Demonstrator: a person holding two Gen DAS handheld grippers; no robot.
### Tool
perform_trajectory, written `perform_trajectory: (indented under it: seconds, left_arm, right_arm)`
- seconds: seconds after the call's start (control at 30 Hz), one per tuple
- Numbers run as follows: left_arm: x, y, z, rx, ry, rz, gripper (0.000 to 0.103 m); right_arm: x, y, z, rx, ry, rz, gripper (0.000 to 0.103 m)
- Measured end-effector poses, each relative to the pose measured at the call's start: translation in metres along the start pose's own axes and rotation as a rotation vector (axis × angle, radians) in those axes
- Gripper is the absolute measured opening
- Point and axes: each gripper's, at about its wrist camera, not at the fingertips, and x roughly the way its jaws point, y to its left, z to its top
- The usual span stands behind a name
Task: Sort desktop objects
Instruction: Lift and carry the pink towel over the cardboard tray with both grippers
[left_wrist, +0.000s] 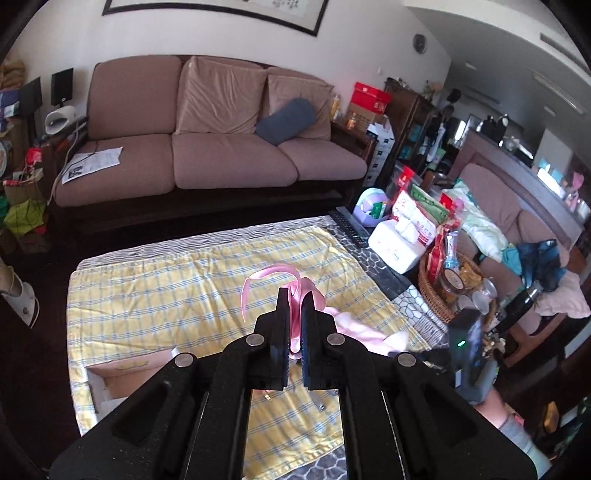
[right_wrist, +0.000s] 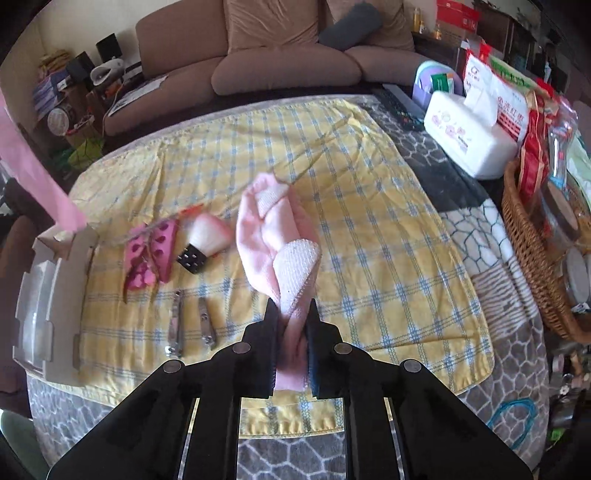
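Left gripper (left_wrist: 294, 295): jaws clamped on a glossy pink satin ribbon (left_wrist: 271, 277), lifted above the yellow checked cloth (left_wrist: 166, 280). Right gripper (right_wrist: 291, 308): jaws pinched on a soft pink fleece sock (right_wrist: 275, 236), which trails toward 12 o'clock. At its 9 o'clock: white-bristled brush (right_wrist: 205, 236), two metal nail clippers (right_wrist: 190, 321), open white cardboard box (right_wrist: 51, 295).
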Motion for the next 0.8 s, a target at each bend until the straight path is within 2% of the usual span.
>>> perform_trajectory:
  seconds: [0.17, 0.33, 0.47, 0.6, 0.8]
  left_arm:
    - [-0.034, 0.036, -0.015, -0.032, 0.003, 0.041, 0.004]
    - [-0.050, 0.072, -0.041, -0.055, 0.026, 0.118, 0.004]
    - [-0.046, 0.101, -0.067, -0.087, 0.062, 0.167, 0.004]
    - [-0.028, 0.127, -0.092, -0.136, 0.109, 0.188, 0.004]
    - [0.000, 0.146, -0.125, -0.220, 0.156, 0.138, 0.004]
  right_arm:
    - [-0.060, 0.036, 0.025, -0.033, -0.071, 0.039, 0.012]
    - [-0.119, 0.083, 0.043, -0.073, -0.140, 0.149, 0.012]
    - [-0.153, 0.129, 0.052, -0.113, -0.173, 0.237, 0.012]
    - [-0.165, 0.176, 0.060, -0.158, -0.183, 0.297, 0.012]
    - [-0.152, 0.236, 0.067, -0.201, -0.164, 0.346, 0.012]
